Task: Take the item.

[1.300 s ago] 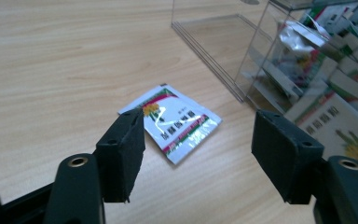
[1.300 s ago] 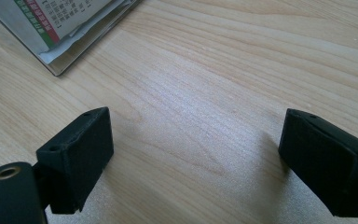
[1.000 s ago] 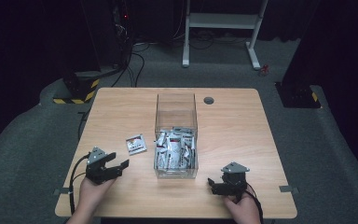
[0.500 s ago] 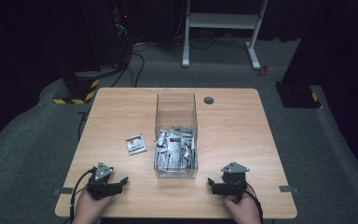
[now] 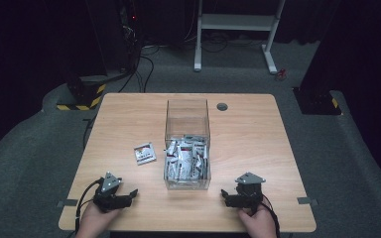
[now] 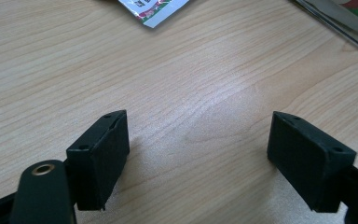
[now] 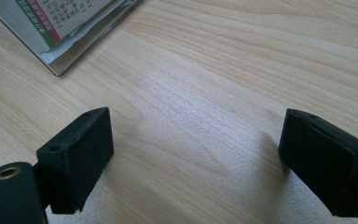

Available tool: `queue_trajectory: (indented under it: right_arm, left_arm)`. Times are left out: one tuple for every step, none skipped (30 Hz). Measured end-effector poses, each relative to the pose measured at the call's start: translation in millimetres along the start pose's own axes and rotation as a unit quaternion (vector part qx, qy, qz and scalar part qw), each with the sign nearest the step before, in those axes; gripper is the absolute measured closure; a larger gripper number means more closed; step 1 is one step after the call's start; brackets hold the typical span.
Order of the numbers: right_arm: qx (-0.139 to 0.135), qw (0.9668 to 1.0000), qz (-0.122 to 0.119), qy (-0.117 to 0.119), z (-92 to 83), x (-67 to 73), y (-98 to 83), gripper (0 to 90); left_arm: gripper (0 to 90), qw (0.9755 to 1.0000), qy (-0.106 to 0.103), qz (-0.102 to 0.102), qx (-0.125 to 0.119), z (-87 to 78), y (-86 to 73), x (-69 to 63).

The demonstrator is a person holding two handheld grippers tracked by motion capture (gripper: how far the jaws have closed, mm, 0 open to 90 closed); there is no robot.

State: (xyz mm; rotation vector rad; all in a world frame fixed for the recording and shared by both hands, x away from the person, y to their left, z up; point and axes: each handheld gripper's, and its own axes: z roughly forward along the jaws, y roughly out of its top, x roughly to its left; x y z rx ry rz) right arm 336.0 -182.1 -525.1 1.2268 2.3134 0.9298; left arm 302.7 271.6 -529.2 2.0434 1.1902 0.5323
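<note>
A clear plastic box (image 5: 187,111) stands mid-table, with several white and red packets (image 5: 184,161) in its near half. One loose packet (image 5: 144,153) lies flat just left of the box. My left gripper (image 5: 129,194) rests low near the table's front edge, left of the box. Its jaws have just been opening, and between them (image 6: 200,149) there is just bare wood. The loose packet (image 6: 154,9) lies ahead of it. My right gripper (image 5: 224,197) sits near the front edge right of the box, open (image 7: 196,158) over bare wood, with the box corner (image 7: 65,28) ahead.
The wooden table (image 5: 258,148) has a round cable hole (image 5: 222,106) at the back. Dark floor, a white stand (image 5: 235,29) and black equipment lie beyond the table.
My left gripper has dropped and drawn back toward the front edge, and its jaws have spread a little wider. The right gripper has not moved.
</note>
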Motion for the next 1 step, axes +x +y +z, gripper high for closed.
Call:
queue_trajectory:
  right_arm:
    - [0.0, 1.0, 0.0, 0.0, 0.0, 0.0, 0.0, 9.7]
  left_arm:
    - [21.0, 1.0, 0.0, 0.0, -0.001, 0.1, -0.1, -0.1]
